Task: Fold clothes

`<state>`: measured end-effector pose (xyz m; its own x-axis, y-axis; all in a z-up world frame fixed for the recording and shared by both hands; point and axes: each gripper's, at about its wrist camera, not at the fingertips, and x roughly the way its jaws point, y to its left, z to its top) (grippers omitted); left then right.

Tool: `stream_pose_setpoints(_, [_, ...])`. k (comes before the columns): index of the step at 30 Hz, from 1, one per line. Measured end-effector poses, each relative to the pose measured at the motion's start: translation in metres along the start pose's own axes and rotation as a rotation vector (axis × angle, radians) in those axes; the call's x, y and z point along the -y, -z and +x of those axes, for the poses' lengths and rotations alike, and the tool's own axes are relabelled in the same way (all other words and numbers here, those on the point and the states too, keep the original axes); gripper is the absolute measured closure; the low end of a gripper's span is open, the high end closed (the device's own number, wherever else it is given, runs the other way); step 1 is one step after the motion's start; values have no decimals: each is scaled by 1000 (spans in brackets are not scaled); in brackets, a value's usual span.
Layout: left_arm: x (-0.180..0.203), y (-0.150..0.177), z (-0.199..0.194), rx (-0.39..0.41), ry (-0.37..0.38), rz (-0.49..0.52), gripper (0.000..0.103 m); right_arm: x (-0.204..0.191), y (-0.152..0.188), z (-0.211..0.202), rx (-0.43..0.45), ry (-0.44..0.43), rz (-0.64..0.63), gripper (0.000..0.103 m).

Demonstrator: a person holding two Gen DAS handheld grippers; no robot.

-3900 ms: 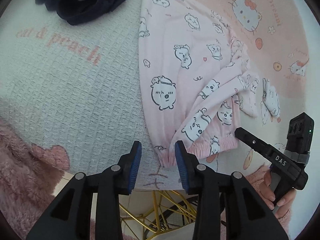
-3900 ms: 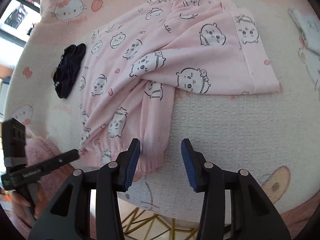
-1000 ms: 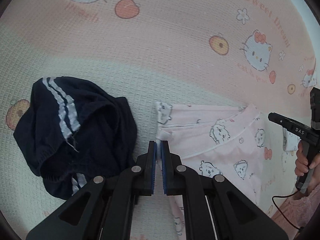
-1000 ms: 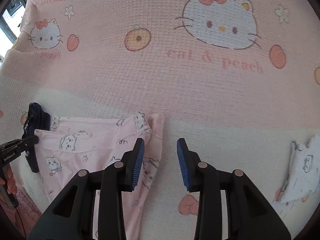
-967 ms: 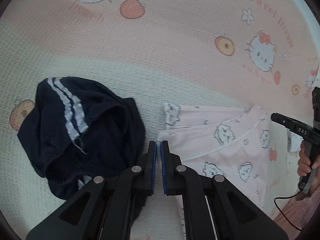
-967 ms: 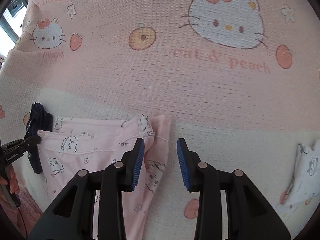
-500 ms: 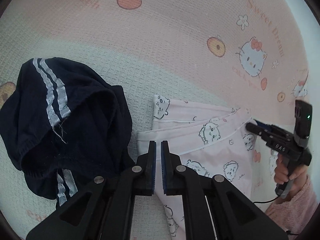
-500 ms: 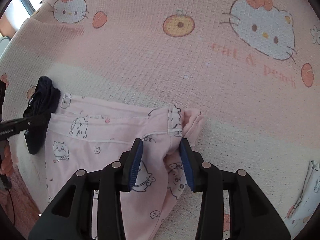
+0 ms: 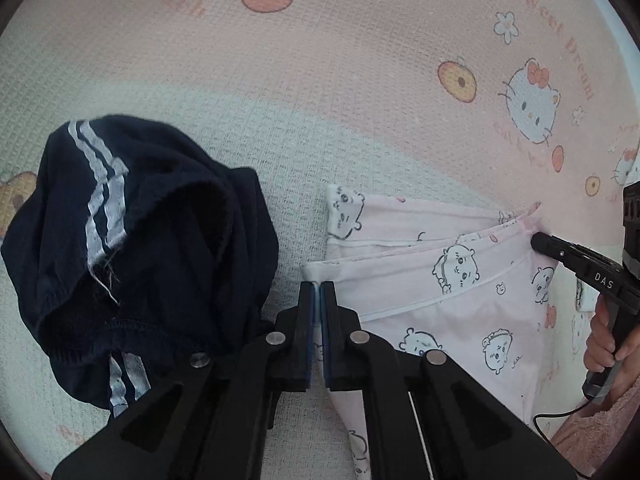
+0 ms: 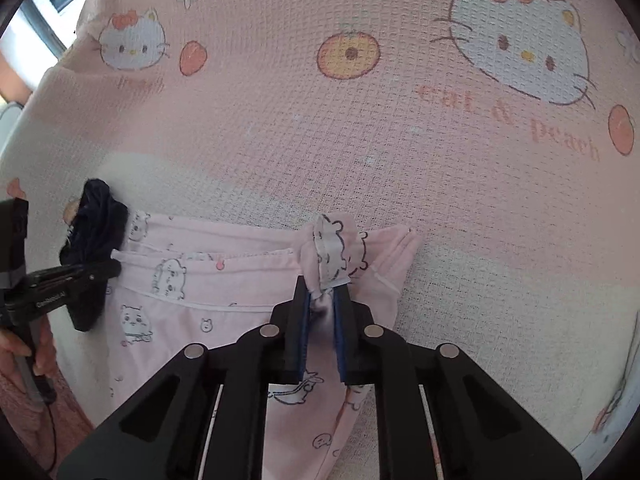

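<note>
Left gripper: your left gripper (image 9: 319,286) has its jaws pressed together on the near left corner of the pink pajama garment (image 9: 452,284); a thin white edge of the cloth shows between the blue pads.

Right gripper: your right gripper (image 10: 321,292) is clamped on a bunched fold at the garment's right corner; the fabric wads up between the pads and puffs out just above the fingertips.

Pink pajama garment: it lies on the blanket (image 10: 360,120), stretched flat between your two grippers, printed with small cartoon faces. Its far edge shows layered hems with white piping. Toward you the cloth runs down under both grippers and out of view.

Dark garment: a navy piece with white stripes (image 9: 132,248) sits crumpled on the blanket, just beside the pink garment's left edge and beside your left gripper. Whether the two garments touch cannot be told.

Blanket: pink and pale waffle-textured cover with cat faces, peaches and lettering, spread under everything.

Your hands: in the left wrist view your right hand (image 9: 608,340) grips its handle at the right edge; in the right wrist view your left hand (image 10: 24,352) shows at the left edge.
</note>
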<state>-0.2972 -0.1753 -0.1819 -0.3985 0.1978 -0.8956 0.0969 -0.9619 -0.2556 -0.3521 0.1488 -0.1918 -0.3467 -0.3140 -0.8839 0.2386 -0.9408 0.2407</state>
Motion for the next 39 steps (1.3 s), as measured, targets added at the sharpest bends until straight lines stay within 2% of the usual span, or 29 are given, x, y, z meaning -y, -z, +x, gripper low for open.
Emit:
stream_pose_setpoints(3, [17,-10,-11,49,2,65,100,4,-1,-22,53,21,4,94])
stream_pose_setpoints(5, [21,-18,-6,51,5,87,100,8,-5,-34,76,36,3,94])
stream_pose_setpoints(7, [18,-26,7,31,3,84,100,13,-10,-30,65,73,0,93])
stream_pose_setpoints(10, [9,-31,31,-19,-13,68,99,31,-8,-12,4,103,45,90])
stream_pose_setpoints(12, [2,-31,38,-25,-6,50,97,44,-8,6,-33,145,90,75])
stream_pose_setpoints(14, [2,-31,37,-17,0,66,97,60,-4,16,-64,162,144,74])
stream_pose_setpoints(16, [2,-33,36,-7,-5,86,96,70,-3,0,-11,146,204,74])
stream_pose_setpoints(19, [-2,-36,39,-4,7,64,96,68,-5,-17,40,208,176,74])
stream_pose_setpoints(21, [-6,-36,41,2,25,27,96,59,-8,-19,30,175,129,72])
stream_pose_setpoints(23, [-5,-36,41,3,19,50,96,39,-10,-11,-17,116,42,72])
stream_pose_setpoints(24, [-3,-36,41,4,15,65,96,27,-10,-3,-56,114,-26,72])
stream_pose_setpoints(26, [-2,-39,42,-7,5,104,95,8,-5,18,-105,262,-151,72])
stream_pose_setpoints(28, [-7,-43,40,-15,25,87,95,15,-4,25,-82,284,-125,68])
stream_pose_setpoints(30, [-25,-42,30,15,83,-42,92,35,-9,18,-49,237,61,61])
stream_pose_setpoints(32, [-36,-34,21,32,130,-125,86,45,-10,7,0,180,221,61])
stream_pose_setpoints(33, [-35,-30,21,17,131,-120,79,39,-7,1,31,150,230,62])
stream_pose_setpoints(35, [-29,-25,27,-8,101,-79,76,23,1,-4,61,135,190,62])
stream_pose_setpoints(37, [-26,-23,31,-5,48,-34,75,22,5,4,36,177,175,62])
stream_pose_setpoints(39, [-25,-31,37,-1,56,-48,68,32,3,10,22,209,209,61])
